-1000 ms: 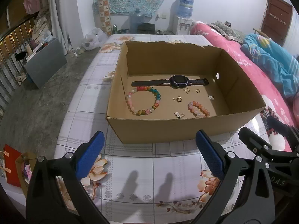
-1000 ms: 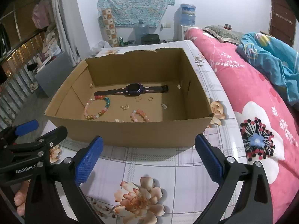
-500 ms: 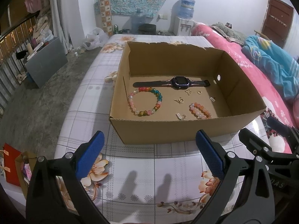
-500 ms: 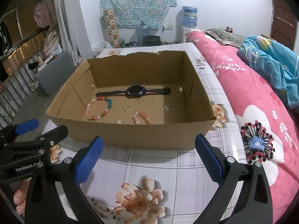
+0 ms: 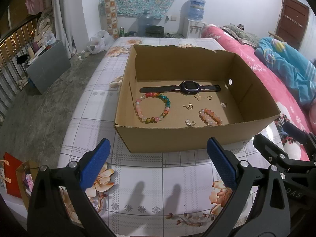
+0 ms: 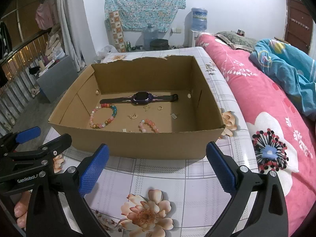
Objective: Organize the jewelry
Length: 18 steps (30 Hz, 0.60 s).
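Bedroom clutter rings my workspace: a tablecloth [image 5: 138, 179] with a grid and flower print covers the table, a pink quilt [image 6: 262, 98] lies along its right side, and water jugs stand by the far wall. On the cloth sits an open cardboard box [image 5: 177, 138], and all the jewelry I can see is inside it: a watch [image 5: 187, 86] laid flat near the far wall, a large multicoloured bead bracelet [image 5: 152, 107] on the left, a small pink bead bracelet [image 5: 210, 116] near the front wall, and several tiny gold pieces [image 5: 189, 106] scattered between them. My left gripper [image 5: 158, 167] and right gripper [image 6: 156, 167] both hover over the cloth short of the box's near wall, jaws spread wide with nothing between the pads. I judge the sorting barely begun or between steps; the items lie loose on the box floor, not grouped, and no item is in a grasp. From the left wrist I look steeply into the box and see the small clasp by the front wall clearly; from the right wrist the front wall partly hides that near strip, but it shows the quilt's big flower, the box's right outer edge, and my left gripper off to the left.
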{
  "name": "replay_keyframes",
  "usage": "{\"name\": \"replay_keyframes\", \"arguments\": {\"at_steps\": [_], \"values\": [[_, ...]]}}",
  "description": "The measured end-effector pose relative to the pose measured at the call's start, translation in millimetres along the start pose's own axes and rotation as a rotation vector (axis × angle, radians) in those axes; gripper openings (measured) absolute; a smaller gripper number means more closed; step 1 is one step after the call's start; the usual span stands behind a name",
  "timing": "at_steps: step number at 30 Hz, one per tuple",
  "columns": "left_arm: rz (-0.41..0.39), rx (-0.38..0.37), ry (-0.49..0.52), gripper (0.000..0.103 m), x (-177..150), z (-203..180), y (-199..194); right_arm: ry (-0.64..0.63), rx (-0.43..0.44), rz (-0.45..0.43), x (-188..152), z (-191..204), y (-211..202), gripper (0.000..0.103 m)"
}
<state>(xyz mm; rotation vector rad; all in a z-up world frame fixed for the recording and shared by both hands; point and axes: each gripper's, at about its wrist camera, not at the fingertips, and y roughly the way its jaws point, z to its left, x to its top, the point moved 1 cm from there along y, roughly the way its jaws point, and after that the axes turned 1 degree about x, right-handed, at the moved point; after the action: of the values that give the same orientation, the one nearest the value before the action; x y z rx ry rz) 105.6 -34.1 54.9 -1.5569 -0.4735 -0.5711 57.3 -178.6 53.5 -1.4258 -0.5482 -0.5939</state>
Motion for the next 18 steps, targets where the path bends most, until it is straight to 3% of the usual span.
{"name": "replay_keyframes", "arguments": {"at_steps": [18], "values": [[0.004,-0.003,-0.001,0.095,0.7,-0.9,-1.0,0.0,-0.001,-0.001,-0.8,0.0,0.0,0.096]]}}
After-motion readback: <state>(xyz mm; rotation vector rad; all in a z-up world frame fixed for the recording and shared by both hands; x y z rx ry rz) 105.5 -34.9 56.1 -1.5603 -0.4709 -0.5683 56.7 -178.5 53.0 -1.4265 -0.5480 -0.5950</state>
